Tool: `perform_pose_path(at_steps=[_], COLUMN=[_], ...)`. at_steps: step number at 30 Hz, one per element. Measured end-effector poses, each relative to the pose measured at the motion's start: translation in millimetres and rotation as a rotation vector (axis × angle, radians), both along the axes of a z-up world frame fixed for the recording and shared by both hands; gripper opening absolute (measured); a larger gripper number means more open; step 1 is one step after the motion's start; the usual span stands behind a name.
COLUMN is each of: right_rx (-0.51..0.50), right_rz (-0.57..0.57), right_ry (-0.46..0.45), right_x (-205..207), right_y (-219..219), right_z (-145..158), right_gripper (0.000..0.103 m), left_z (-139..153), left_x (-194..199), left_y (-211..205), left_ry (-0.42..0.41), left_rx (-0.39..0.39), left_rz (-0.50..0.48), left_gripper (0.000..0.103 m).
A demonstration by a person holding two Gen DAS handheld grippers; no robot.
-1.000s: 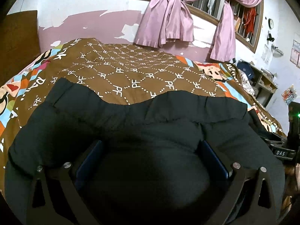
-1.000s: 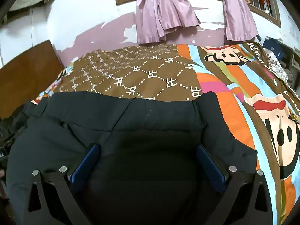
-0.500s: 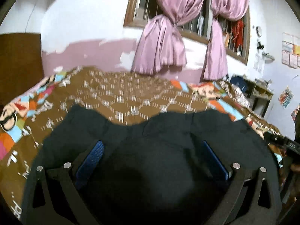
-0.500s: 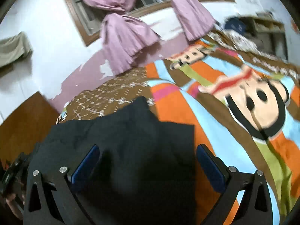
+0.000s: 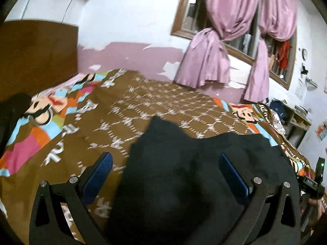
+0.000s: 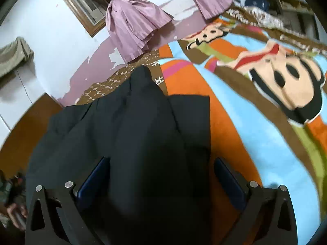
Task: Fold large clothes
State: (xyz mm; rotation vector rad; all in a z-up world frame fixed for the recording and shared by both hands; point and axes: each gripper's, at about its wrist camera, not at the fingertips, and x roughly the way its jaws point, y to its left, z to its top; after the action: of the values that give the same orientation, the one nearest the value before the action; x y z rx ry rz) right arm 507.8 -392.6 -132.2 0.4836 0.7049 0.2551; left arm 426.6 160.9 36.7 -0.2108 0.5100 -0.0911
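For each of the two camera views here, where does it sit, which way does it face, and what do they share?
Left wrist: sits on the left tool, facing forward across the bed toward the window wall with its pink curtains; its two blue-padded fingers and black frame show, black garment between them.
Right wrist: sits on the right tool, tilted, facing the cartoon-print bedspread; its fingers, partly buried in fabric, and a hand at lower left show.
Shared: the garment, bedspread, curtains.
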Motion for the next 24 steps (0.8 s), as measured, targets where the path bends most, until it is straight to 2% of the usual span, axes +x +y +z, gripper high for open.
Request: perform_pose_path(at_steps=[4,9,16,21,24], right_rx=[0.048,0.072,0.091,0.116,0.150], right_rz=[0.011,0.024,0.028,0.036,0.053], right_ry=[-0.016,-0.012,-0.007,-0.004,0.001], right_x=[-1,-1,-1,0,1], right_y=[-5,-7,-8,-10,-13], right_z=[-8,-11,-11,-12,-15], right_gripper=[0.103,0.103,0.103,0.103,0.103], left_z=[-18,-52,-67,-76,-78], left_x=[5,20,29,32,31], left_y=[31,37,41,51,53], left_ry=[0.101,0.243,0.324,0.345,0.347], left_rx=[-0.027,-0.105,-0.193,-0.283,-0.302], left_rz=[0.009,-0.081,-0.158,-0.189,-0.195], left_gripper=[0.102,0.102,0.102,0.102,0.102])
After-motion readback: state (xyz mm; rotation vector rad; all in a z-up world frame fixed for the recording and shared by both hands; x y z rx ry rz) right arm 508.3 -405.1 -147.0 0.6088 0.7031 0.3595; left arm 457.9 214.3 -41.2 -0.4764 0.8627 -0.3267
